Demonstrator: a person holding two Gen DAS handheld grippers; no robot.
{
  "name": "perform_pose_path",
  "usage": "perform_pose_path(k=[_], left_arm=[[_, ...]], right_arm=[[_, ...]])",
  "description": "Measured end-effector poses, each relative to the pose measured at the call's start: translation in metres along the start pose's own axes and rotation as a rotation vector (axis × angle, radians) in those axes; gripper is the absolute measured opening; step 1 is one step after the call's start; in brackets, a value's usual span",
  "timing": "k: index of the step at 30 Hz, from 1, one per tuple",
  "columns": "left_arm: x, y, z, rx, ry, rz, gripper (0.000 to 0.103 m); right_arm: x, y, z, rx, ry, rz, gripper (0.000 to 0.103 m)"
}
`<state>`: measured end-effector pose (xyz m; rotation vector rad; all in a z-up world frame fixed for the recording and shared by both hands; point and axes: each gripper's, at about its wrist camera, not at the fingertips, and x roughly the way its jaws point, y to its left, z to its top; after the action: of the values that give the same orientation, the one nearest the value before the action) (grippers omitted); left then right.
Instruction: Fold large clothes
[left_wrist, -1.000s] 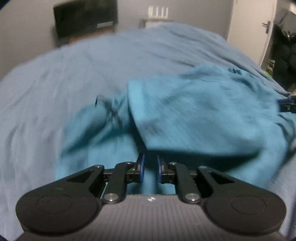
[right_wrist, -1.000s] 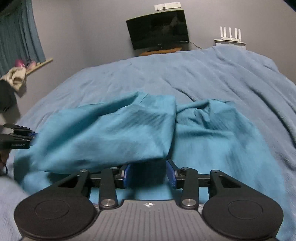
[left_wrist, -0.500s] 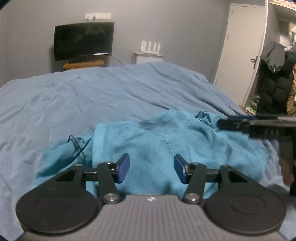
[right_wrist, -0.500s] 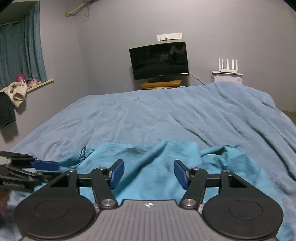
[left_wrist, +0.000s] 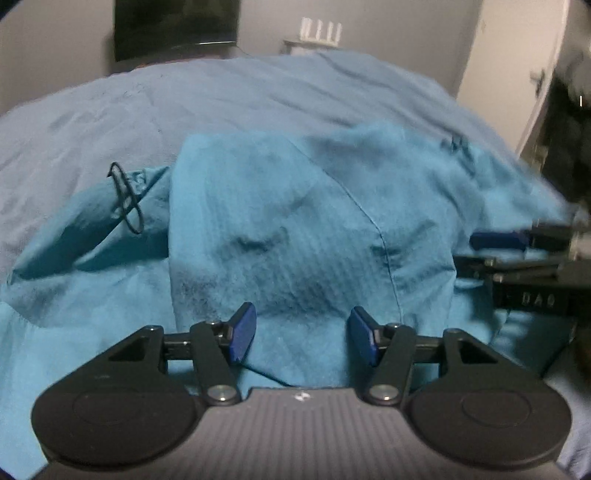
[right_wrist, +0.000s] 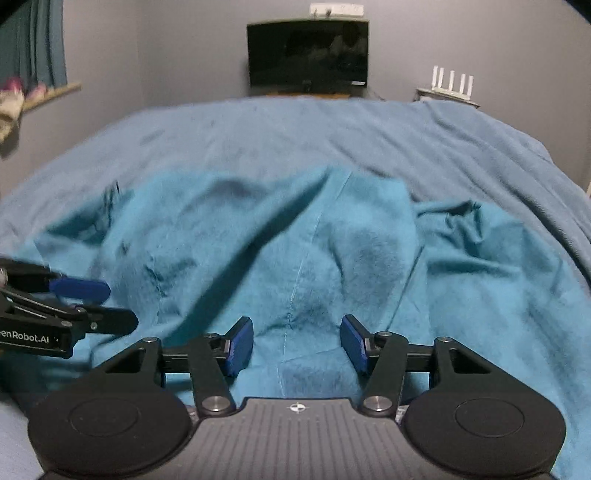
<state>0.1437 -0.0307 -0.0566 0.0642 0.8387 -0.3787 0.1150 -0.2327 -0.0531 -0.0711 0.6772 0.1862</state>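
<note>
A large teal garment (left_wrist: 295, 229) lies rumpled on the blue bedspread (left_wrist: 221, 96), partly folded over itself, with a black drawstring loop (left_wrist: 125, 199) at its left. It also fills the right wrist view (right_wrist: 295, 251). My left gripper (left_wrist: 302, 336) is open and empty, low over the garment's near edge. My right gripper (right_wrist: 297, 341) is open and empty, also just above the cloth. Each gripper shows at the side of the other's view: the right one (left_wrist: 517, 254), the left one (right_wrist: 70, 306).
The bedspread (right_wrist: 332, 136) stretches far behind the garment. A dark TV (right_wrist: 308, 53) on a stand and a white router (right_wrist: 450, 83) stand against the back wall. A door (left_wrist: 517, 66) and dark hanging clothes are at the right; a curtain (right_wrist: 40, 40) at the left.
A second ago both grippers were nearly shut at the garment's edge. They opened, let the cloth drop, lifted, and have now come back down close over the garment.
</note>
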Motion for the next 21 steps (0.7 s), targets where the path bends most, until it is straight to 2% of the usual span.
perform_pose_path(k=[3, 7, 9, 11, 15, 17, 21], left_arm=[[0.009, -0.008, -0.001, 0.05, 0.012, 0.031, 0.056], [0.008, -0.004, -0.001, 0.042, 0.016, 0.026, 0.057], [0.006, -0.003, -0.002, 0.03, 0.006, 0.023, 0.057], [-0.002, 0.0, -0.005, -0.002, -0.019, 0.014, 0.058], [-0.036, 0.009, -0.01, -0.106, -0.117, 0.024, 0.063], [-0.058, 0.013, -0.013, -0.178, -0.169, 0.023, 0.069], [-0.097, 0.024, -0.021, -0.287, -0.19, 0.037, 0.073]], right_arm=[[0.01, 0.001, -0.003, -0.012, 0.019, -0.008, 0.056], [0.015, 0.0, -0.005, 0.004, 0.034, -0.001, 0.056], [0.016, 0.002, -0.006, -0.006, 0.031, -0.003, 0.059], [0.01, 0.003, -0.007, -0.001, 0.002, 0.009, 0.066], [-0.02, -0.017, -0.009, 0.136, -0.111, 0.046, 0.071], [-0.038, -0.029, -0.011, 0.23, -0.165, 0.041, 0.08], [-0.077, -0.057, -0.021, 0.43, -0.237, 0.041, 0.088]])
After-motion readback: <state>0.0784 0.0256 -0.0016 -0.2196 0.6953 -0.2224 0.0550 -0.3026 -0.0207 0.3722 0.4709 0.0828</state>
